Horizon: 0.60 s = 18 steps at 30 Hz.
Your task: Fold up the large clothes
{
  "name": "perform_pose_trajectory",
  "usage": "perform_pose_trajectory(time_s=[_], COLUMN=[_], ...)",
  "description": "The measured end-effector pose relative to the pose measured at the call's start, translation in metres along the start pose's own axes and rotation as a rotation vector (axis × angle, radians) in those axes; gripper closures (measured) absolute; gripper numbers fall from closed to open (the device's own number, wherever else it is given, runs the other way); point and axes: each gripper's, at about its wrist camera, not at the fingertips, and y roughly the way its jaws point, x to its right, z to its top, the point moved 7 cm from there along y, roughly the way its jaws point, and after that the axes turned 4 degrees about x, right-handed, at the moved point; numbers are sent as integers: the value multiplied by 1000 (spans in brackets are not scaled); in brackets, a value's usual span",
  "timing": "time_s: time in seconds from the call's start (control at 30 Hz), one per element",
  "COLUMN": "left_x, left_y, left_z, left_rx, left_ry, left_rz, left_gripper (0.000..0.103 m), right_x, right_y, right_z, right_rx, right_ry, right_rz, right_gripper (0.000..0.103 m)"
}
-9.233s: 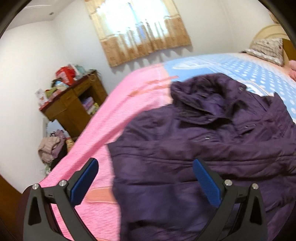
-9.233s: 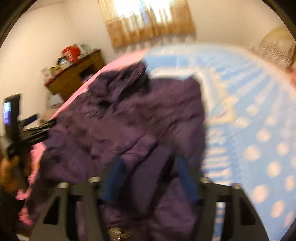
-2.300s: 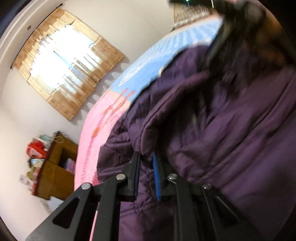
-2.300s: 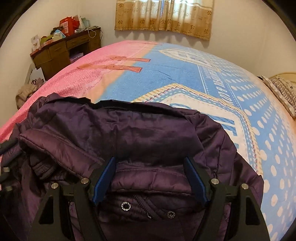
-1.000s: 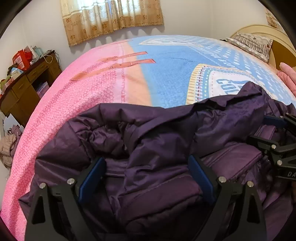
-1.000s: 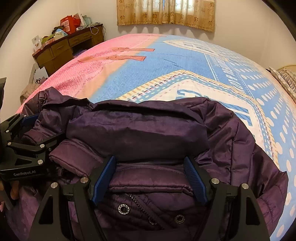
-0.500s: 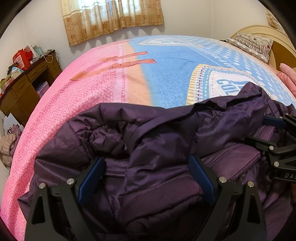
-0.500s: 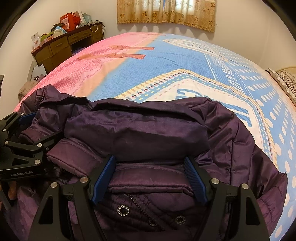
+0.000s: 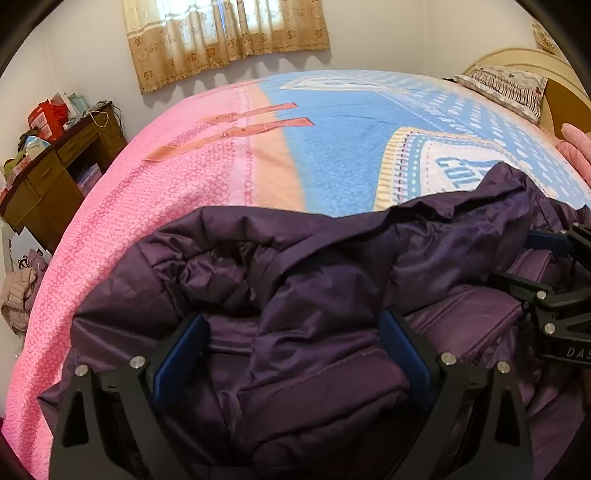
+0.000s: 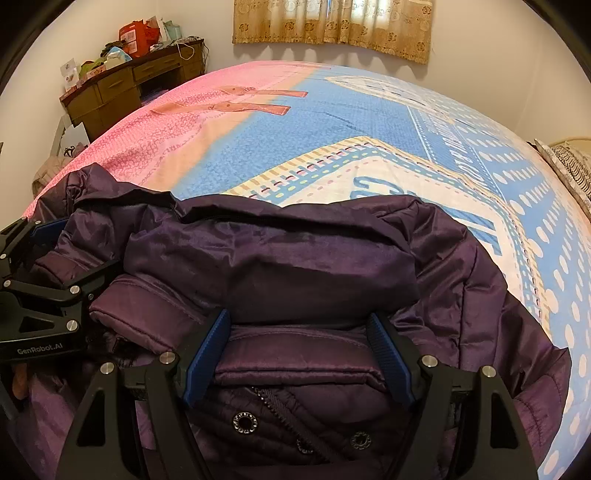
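Both grippers were black, skeletal frames with triangular cutouts, silver screw heads and ribbed blue pads. The left gripper, at nine o'clock, bore white "GenRobot.AI" lettering.

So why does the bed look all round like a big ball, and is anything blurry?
Left wrist view: the fisheye lens bulges the bed into a dome, with dark corners; the purple jacket and left gripper look sharp. Right wrist view: same bulge and dark corners, nothing smeared; the curtain glows where daylight comes through.
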Motion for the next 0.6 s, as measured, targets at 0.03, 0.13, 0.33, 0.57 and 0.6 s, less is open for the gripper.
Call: perform_pose_trajectory(time_s=[0.03, 0.13, 0.33, 0.57, 0.6], left_x=[0, 1, 1, -12, -16], left_y=[0, 0, 0, -18, -34], left_z=[0, 0, 1, 12, 16], left_rx=[0, 1, 0, -27, -3], left_ry=[-1, 3, -1, -67, -108], left_rz=[0, 7, 6, 36, 30], left_gripper=[5, 4, 4, 5, 5], right_x=[0, 0, 0, 20, 29], right_y=[0, 0, 0, -37, -58], right_z=[0, 0, 0, 10, 9], right_rx=[0, 0, 0, 0, 31], right_ry=[0, -1, 1, 100, 131], right_rz=[0, -1, 1, 114, 128], right_gripper=[27, 27, 27, 26, 26])
